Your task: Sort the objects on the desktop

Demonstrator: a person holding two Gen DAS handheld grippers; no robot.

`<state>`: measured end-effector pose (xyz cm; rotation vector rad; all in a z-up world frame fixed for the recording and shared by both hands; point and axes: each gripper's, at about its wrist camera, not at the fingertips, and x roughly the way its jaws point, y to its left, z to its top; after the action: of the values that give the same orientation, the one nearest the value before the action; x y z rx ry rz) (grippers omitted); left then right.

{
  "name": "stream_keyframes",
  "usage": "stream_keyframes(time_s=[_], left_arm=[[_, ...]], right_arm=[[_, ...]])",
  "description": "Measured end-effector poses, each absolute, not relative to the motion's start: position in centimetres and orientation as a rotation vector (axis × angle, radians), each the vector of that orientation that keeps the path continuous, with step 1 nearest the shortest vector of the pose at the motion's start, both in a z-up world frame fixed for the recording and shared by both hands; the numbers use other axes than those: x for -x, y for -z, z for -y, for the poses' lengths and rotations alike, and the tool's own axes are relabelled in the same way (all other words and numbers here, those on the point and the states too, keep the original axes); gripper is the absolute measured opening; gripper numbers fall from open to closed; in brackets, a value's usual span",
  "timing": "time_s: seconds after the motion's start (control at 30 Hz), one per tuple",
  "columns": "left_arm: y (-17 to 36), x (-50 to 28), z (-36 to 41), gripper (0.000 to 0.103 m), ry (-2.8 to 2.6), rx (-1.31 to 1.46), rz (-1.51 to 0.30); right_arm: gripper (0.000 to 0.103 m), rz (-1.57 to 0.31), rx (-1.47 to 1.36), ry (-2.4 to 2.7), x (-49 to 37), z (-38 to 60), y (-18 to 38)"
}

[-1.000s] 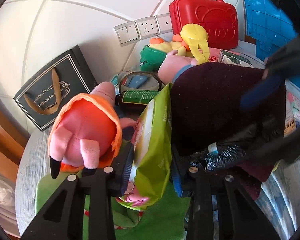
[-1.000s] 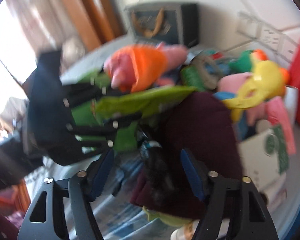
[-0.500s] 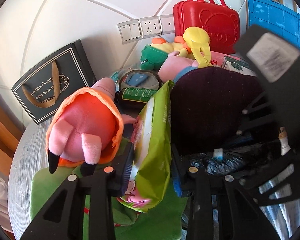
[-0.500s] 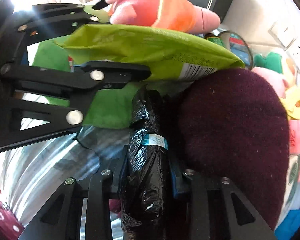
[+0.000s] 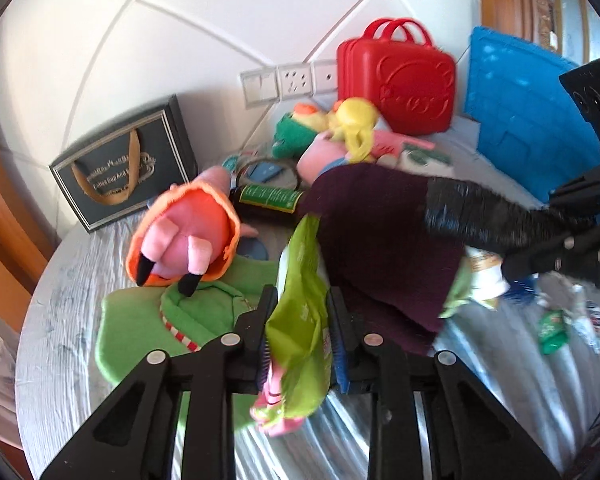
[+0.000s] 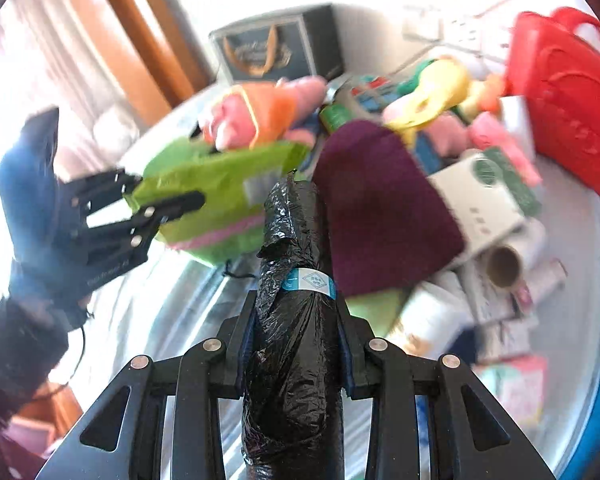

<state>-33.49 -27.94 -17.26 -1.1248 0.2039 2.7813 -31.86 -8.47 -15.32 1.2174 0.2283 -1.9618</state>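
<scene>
Green snack pouch (image 5: pixel 300 320) and black bag roll (image 6: pixel 296 312) are shown as the two items taken up for sorting, one in each hand-held gripper. The pouch is judged light, soft and crinkly, with a smooth film that may slide; it is best taken across its flat faces near an edge seam, as is done here. The left hand-held gripper (image 5: pixel 303 330) is closed on it: the jaws have just been closing, and the pouch is pinched between the pads, its far end projecting ahead of the fingertips and its pink lower edge hanging beneath them. The bag roll is judged light and compressible, a firm cylinder under slippery plastic; a hold across its middle, just behind the blue paper band (image 6: pixel 310 280), keeps it from swinging. The right hand-held gripper (image 6: pixel 296 340) is shut tight on the roll, which lies along the line of the fingers and reaches well beyond their tips. Both hand-held grippers are tilted downward over the cluttered bench (image 5: pixel 60 320). Ahead of the left one lie a maroon knit hat (image 5: pixel 380 240) and a pink plush in an orange hood (image 5: pixel 184 236); the right one is seen at its right side. The left hand (image 6: pixel 32 200), in a blue glove, appears at the left of the right hand-held gripper.
</scene>
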Motion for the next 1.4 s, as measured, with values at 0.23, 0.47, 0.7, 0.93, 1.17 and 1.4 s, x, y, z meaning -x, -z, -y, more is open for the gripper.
stream_keyframes(time_s=[0.23,0.47,0.7,0.93,1.17,1.4], left_arm=[[15.6,30.7,26.0,0.01,-2.73,1.126,-0.284],[19.3,27.7,26.6,0.03,-2.761,1.195,-0.106],[22.9,28.6,25.6,0.068,-2.805,1.279,-0.086],[23.7,30.5,23.7,0.08,-2.719,1.246,-0.05],[25.5,31.8,22.8,0.08,-2.683,1.374,-0.148],[24.4,31.1,22.9,0.08,-2.689,1.317,-0.133]], right_arm=[[0.032,-0.14,-1.165,2.07,27.5,5.5,10.8],[0.032,-0.07,-1.208,2.081,24.6,3.0,10.9],[0.033,-0.055,-1.228,2.061,23.9,2.9,11.2],[0.033,-0.014,-1.273,1.994,24.4,2.9,12.7],[0.033,0.023,-1.266,1.985,25.2,2.2,12.4],[0.033,0.026,-1.247,1.976,25.2,2.7,11.9]])
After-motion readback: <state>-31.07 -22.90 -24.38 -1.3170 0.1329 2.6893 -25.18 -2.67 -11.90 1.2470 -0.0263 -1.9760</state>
